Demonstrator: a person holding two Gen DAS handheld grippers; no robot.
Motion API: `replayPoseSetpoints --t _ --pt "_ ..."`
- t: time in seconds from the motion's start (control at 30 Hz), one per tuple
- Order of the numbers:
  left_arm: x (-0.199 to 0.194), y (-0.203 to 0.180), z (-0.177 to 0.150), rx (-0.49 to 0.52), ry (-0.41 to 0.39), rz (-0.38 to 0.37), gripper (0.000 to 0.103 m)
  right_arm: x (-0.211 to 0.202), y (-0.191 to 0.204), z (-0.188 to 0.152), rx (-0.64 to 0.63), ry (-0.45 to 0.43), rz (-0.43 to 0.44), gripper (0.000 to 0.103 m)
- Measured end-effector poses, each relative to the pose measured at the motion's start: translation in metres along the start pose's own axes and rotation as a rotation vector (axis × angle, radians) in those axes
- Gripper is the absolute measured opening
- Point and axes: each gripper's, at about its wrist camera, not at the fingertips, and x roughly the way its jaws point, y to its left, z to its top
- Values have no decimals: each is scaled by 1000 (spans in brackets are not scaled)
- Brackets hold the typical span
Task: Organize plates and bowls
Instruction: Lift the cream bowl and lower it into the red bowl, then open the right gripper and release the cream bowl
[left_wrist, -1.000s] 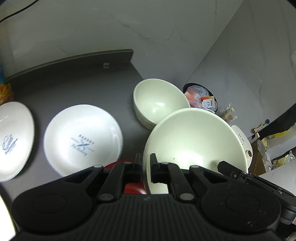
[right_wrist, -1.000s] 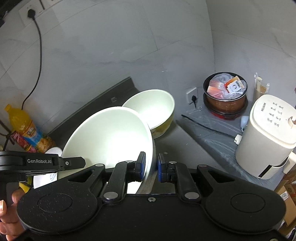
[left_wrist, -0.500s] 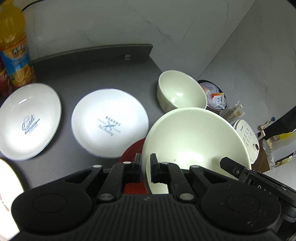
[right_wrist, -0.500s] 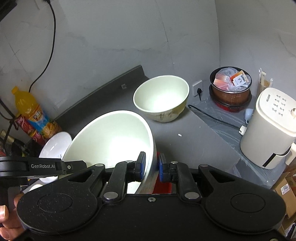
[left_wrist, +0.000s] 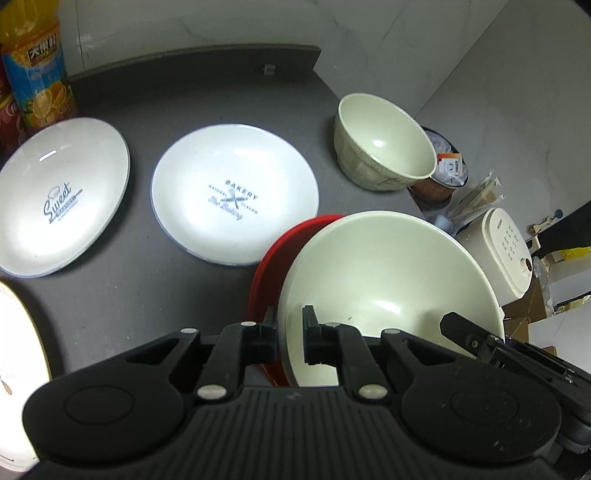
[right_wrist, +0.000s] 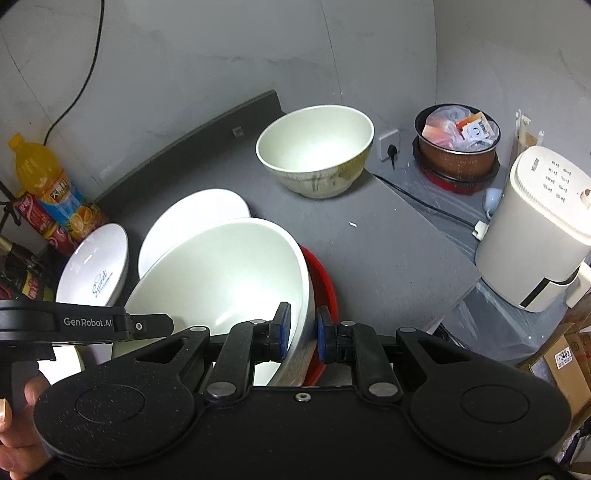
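A tall orange-juice bottle (left_wrist: 35, 70) stood at ten o'clock on the dark grey counter (left_wrist: 192, 96). Beside it lay a white round plate printed "Sweet" (left_wrist: 59, 195), then a white round plate printed "Bakery" (left_wrist: 234, 197). At centre, the left gripper (left_wrist: 289, 338) pinched the near rim of a large cream ceramic bowl (left_wrist: 388, 280), its fingers nearly together, one inside the rim and one outside, over a red plate (left_wrist: 273, 258). The right gripper (right_wrist: 303, 334) clamped the same bowl's opposite rim in the same way. At one o'clock a smaller cream bowl (left_wrist: 384, 142) sat upright on the counter, apart from the others. A white appliance (right_wrist: 535, 229) stood at three o'clock, off the counter's edge.
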Motion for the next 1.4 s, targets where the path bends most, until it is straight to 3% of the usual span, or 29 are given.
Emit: replayPoseSetpoints --t 0.6,0.7,0.77,1.03,1.17,1.27,1.37,1.4 --pt "25 1 11 -7 58 59 11 27 -5 6 -46 71 32 19" --pt "24 2 14 -24 72 54 11 30 -3 6 -71 74 10 13" --pt "22 5 16 -49 83 40 15 31 -3 5 -68 75 -2 8" --pt "12 7 18 -72 92 15 20 30 -3 6 -69 59 -16 9" --pt "-3 7 19 -58 39 28 34 33 -2 6 -75 81 -27 9" --pt "-15 7 22 -55 5 20 37 30 -1 10 -56 95 -10 18" --pt "-22 8 23 -51 -17 36 41 17 1 12 -50 54 21 41" --pt "-24 8 23 -52 -22 38 42 12 3 14 -58 40 14 53"
